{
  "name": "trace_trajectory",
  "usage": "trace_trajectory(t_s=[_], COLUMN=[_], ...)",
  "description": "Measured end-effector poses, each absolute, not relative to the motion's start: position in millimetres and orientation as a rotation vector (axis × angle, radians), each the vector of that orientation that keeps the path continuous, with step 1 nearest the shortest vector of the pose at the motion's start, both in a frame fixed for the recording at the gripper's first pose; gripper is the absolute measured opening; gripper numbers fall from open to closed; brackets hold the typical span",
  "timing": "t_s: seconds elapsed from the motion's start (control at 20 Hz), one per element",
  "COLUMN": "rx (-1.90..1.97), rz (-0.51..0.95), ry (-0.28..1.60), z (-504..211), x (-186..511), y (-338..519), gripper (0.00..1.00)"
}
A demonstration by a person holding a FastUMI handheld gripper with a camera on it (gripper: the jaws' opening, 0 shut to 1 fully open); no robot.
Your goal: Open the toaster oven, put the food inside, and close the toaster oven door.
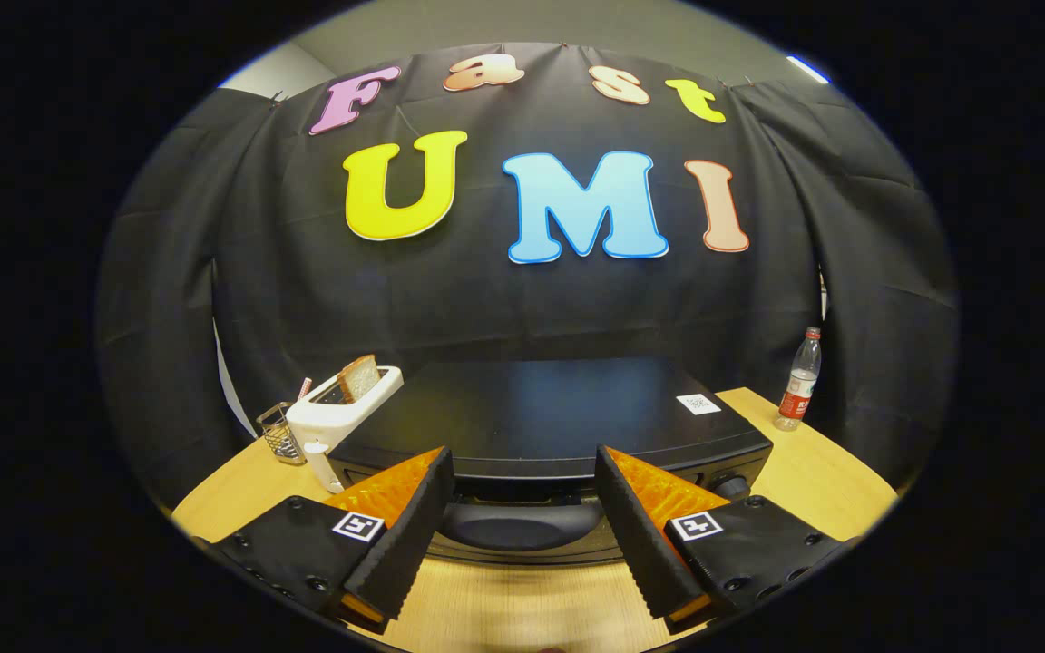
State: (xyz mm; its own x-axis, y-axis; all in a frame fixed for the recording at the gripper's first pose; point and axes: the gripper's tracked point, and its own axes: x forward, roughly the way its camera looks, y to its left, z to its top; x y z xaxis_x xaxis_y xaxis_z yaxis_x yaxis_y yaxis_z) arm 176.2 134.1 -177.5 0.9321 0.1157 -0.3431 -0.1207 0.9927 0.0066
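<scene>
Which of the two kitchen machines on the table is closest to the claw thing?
The big black toaster oven. Its handle sits between the open gripper's fingers, while the small white toaster, holding a bread slice, stands farther back beside it.

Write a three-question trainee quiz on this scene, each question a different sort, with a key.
1. True or false: the tongs are shut on the oven door handle.
2. Multiple choice: the slice of bread is (a) lying on the table, (b) standing in the white toaster, (c) held in the tongs.
3. Fill in: the bottle stands on the wooden ____, beside the black toaster oven.

Key
1. False: the fingers are spread, with the handle between them, untouched.
2. b
3. table
</scene>
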Motion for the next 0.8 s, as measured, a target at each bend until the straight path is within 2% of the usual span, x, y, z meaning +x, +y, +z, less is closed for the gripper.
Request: trace_trajectory(t_s=[0.2, 0.8], rx=[-0.032, -0.060], rz=[0.112, 0.121], ry=[0.392, 0.344], z=[-197, -199], x=[174, 150], y=[135, 132], gripper=[0.99, 0.99])
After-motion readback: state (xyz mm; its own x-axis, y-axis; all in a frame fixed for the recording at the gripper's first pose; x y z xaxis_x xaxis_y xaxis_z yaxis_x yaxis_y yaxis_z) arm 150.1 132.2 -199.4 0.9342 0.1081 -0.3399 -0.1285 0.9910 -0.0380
